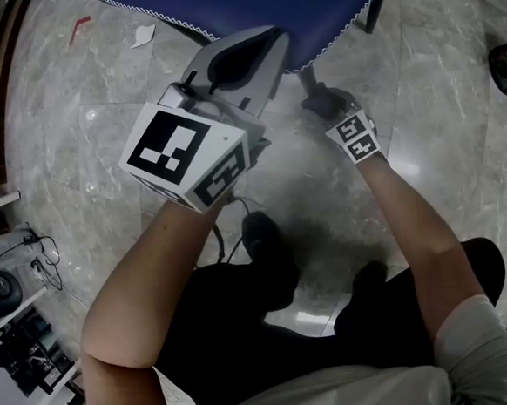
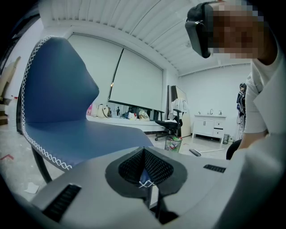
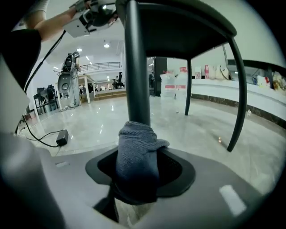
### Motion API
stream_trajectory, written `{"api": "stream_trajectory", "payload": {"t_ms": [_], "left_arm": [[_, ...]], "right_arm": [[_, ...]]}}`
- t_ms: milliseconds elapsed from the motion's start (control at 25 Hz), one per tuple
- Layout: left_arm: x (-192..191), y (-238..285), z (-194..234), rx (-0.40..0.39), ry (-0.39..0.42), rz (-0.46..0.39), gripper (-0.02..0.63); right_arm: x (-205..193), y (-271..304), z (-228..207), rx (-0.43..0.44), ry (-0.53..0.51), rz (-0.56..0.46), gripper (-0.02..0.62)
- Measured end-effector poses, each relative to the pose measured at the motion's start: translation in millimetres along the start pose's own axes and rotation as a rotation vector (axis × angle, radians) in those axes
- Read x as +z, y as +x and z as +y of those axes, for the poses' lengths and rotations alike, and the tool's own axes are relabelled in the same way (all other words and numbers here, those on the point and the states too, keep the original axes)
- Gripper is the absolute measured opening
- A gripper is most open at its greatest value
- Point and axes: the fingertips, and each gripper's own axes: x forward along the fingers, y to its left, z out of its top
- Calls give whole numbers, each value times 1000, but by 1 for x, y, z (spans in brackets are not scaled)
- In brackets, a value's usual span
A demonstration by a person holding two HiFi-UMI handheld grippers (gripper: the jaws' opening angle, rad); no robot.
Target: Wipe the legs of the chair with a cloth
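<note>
The chair has a blue seat [image 1: 246, 1] with white stitching along its edge and dark metal legs. My left gripper [image 1: 278, 48] reaches the front edge of the seat [image 2: 67, 134]; in the left gripper view it [image 2: 145, 173] is shut, with a bit of blue stitched edge pinched between its jaws. My right gripper [image 1: 329, 104] is lower, down at the front leg [image 1: 307, 78]. It [image 3: 139, 169] holds a bunched grey cloth [image 3: 136, 154], whose top lies against the leg [image 3: 136, 67].
Two more chair legs [image 3: 239, 98] stand behind on the marble floor. A cable with a power brick [image 3: 62, 136] lies at the left. The person's shoes [image 1: 261, 240] are just below the chair. Equipment [image 1: 7, 286] crowds the left edge, and a paper scrap [image 1: 142, 36] lies by the seat.
</note>
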Motion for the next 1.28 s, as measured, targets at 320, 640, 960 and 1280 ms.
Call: {"api": "stream_trajectory", "payload": {"t_ms": [320, 640, 960, 1280], "left_arm": [[0, -3, 2, -14, 5, 7, 5], [0, -2, 3, 7, 33, 17, 6], [0, -2, 3, 36, 40, 36, 6], [0, -5, 7, 58, -22, 34, 6]], "right_arm": [[-40, 17, -1, 13, 55, 247, 191], [43, -21, 4, 29, 20, 120, 183], [182, -83, 15, 34, -50, -162, 181], [247, -132, 20, 35, -18, -265, 146]]}}
